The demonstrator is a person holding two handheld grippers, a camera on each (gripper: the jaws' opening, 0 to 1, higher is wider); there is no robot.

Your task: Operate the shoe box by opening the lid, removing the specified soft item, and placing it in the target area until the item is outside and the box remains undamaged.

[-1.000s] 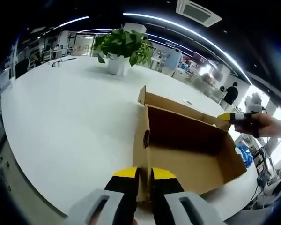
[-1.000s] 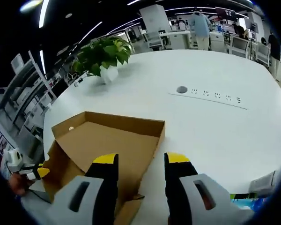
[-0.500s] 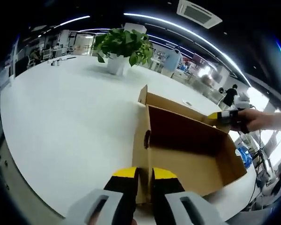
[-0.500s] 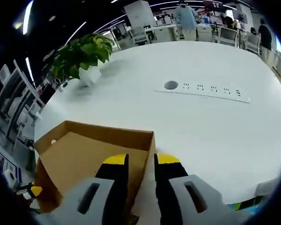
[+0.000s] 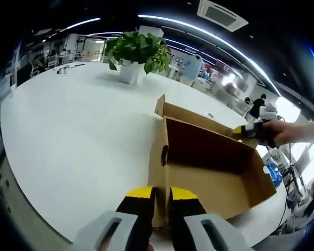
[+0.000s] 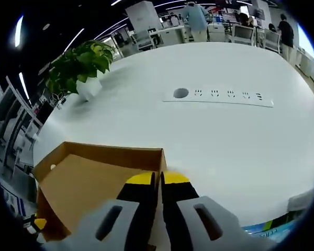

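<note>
We pinch the open shoe box (image 5: 209, 172) on the white desk (image 5: 68, 130) at both ends: left gripper (image 5: 161, 194) jaws squeeze one wall, right gripper (image 6: 157, 179) jaws squeeze another.

A large white table (image 5: 68, 130) carries everything. An open cardboard shoe box (image 5: 209, 167) sits on it directly ahead of the jaws in the left gripper view. A potted plant (image 5: 136, 55) stands farther beyond them. A row of sockets (image 6: 220, 95) lies ahead of the right jaws.
</note>
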